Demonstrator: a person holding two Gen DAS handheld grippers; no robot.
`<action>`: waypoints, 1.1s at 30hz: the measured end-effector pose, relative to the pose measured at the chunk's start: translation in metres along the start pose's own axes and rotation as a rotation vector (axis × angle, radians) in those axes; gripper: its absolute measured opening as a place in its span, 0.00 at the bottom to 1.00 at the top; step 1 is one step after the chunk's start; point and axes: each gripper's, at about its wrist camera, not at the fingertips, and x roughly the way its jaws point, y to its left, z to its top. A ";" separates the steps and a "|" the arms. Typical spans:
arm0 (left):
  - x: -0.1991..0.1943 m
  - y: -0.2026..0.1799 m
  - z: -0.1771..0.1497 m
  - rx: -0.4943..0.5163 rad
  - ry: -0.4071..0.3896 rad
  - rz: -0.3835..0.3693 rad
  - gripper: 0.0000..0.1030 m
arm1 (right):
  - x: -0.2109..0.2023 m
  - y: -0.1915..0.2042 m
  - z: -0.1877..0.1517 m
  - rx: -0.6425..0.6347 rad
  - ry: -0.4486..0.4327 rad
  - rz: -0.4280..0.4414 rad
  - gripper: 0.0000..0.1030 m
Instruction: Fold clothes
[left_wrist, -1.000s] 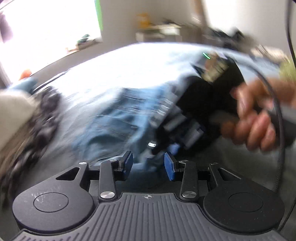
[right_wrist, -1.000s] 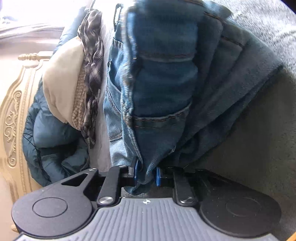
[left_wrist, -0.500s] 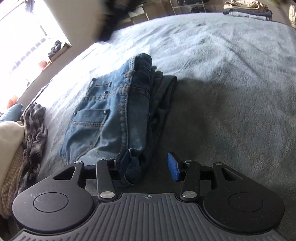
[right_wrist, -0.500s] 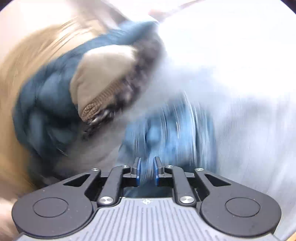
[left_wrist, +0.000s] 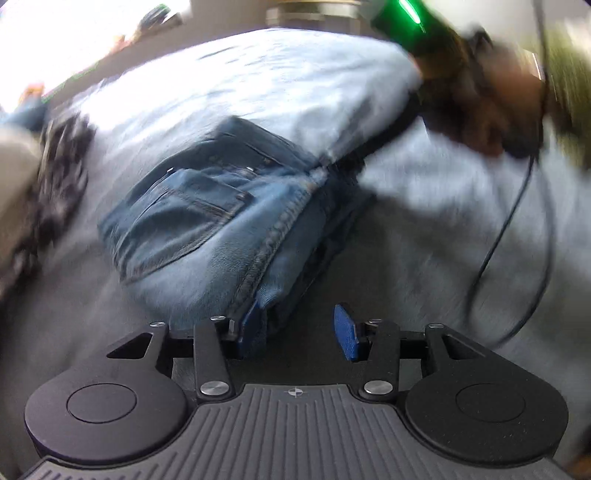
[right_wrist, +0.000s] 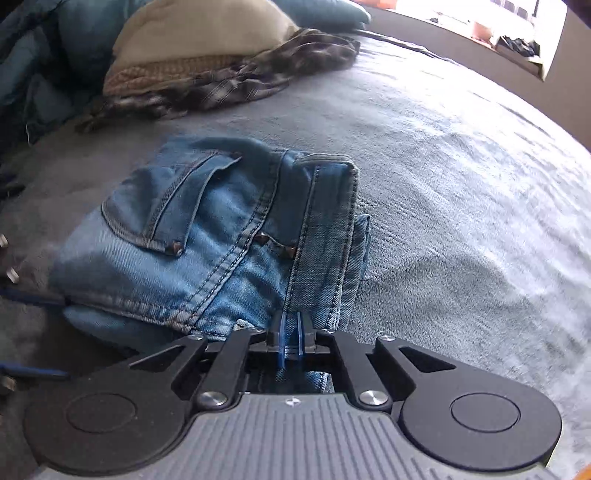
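A pair of blue jeans (left_wrist: 207, 221) lies folded in a compact block on the grey bed cover (left_wrist: 424, 229). My left gripper (left_wrist: 299, 328) stands open at the jeans' near edge, its left pad against the denim corner and its right pad free. This view is blurred by motion. In the right wrist view the jeans (right_wrist: 207, 240) show a back pocket and rivets. My right gripper (right_wrist: 290, 332) hovers over their near right edge, pads shut together, with no cloth visibly pinched between them. A hand holding that gripper (left_wrist: 480, 96) is a blur at the upper right.
A pile of clothes lies at the head of the bed: a plaid shirt (right_wrist: 258, 74), a beige garment (right_wrist: 192, 33) and a blue quilted cover (right_wrist: 44, 59). Open grey cover (right_wrist: 461, 184) stretches to the right, up to a bright window sill (right_wrist: 517, 48).
The right gripper released the hanging jeans, rolled, rose and shut. The jeans now lie folded on the bed. The left gripper opened a little at their near edge.
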 end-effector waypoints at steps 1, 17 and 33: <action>-0.010 0.008 0.005 -0.096 -0.017 -0.036 0.43 | 0.000 -0.002 0.001 0.017 0.002 0.005 0.05; 0.043 0.041 0.009 -0.541 -0.114 0.202 0.44 | -0.029 -0.005 0.052 0.002 0.010 0.037 0.09; 0.045 0.065 0.030 -0.796 0.039 0.181 0.46 | 0.037 -0.001 0.139 -0.001 0.010 0.026 0.20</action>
